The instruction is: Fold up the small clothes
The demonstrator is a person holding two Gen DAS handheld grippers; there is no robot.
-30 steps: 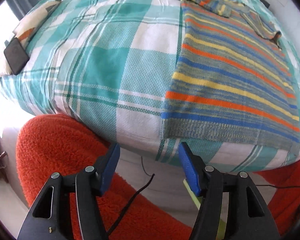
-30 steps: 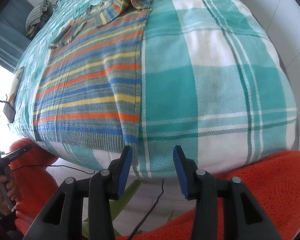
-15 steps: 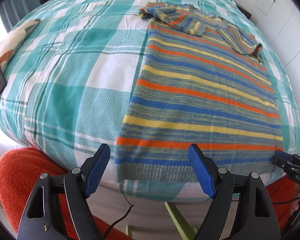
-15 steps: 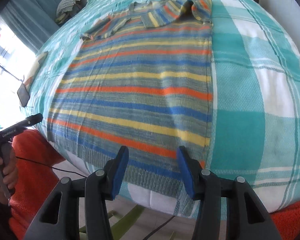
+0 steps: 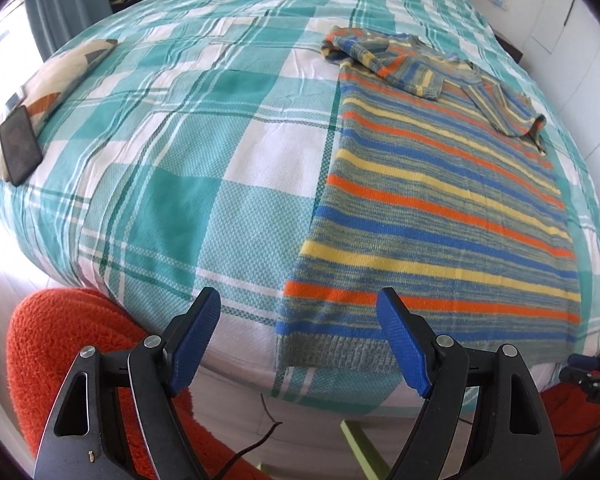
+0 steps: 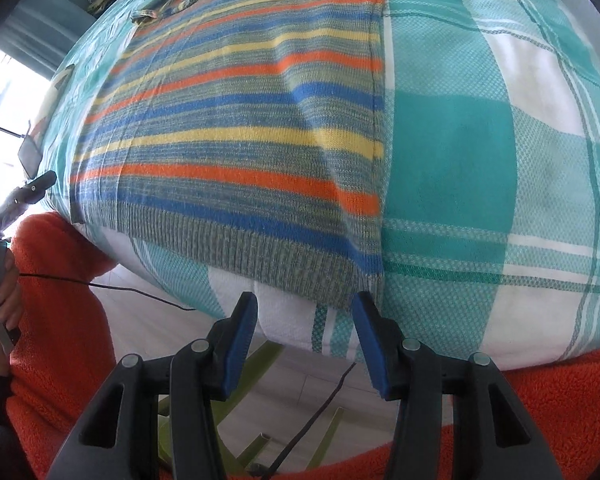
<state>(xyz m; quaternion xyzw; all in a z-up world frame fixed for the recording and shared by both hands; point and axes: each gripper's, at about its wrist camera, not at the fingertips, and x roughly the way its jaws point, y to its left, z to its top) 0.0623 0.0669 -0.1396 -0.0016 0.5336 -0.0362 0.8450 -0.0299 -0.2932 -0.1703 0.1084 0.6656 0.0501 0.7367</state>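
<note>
A striped knit sweater in blue, orange, yellow and grey lies flat on the bed, sleeves folded in at its far end, ribbed hem at the near bed edge. It also shows in the right wrist view. My left gripper is open and empty, just short of the hem's left corner. My right gripper is open and empty, its right fingertip close to the hem's right corner.
The bed carries a teal and white checked cover. A dark phone lies on a pillow at the left edge. Orange fleece sleeves and a thin black cable hang below the bed edge.
Both grippers have moved closer to the sweater's hem. The left one has swung so the hem's left corner sits between its fingers; the right one has dropped low to the right corner.
</note>
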